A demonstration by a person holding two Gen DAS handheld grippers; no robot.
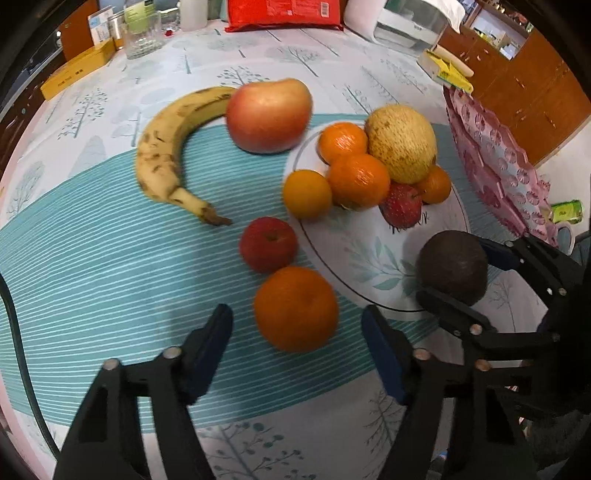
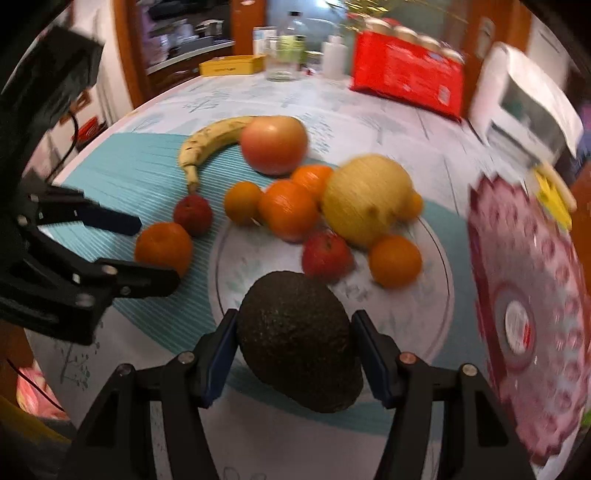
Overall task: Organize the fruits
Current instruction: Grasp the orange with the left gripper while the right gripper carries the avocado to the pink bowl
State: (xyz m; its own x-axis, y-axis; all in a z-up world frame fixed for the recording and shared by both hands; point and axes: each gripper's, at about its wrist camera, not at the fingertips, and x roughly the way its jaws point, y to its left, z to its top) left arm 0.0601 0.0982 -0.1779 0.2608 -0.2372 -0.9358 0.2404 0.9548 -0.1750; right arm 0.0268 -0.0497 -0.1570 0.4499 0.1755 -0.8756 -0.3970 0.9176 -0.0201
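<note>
Avocado (image 2: 299, 339) sits between right fingers (image 2: 216, 360), apparently gripped.

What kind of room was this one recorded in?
Probably a home dining room or kitchen: a table under a tree-print tablecloth with a fruit plate, wooden cabinets behind, and a glass jar and red packet at the far edge.
</note>
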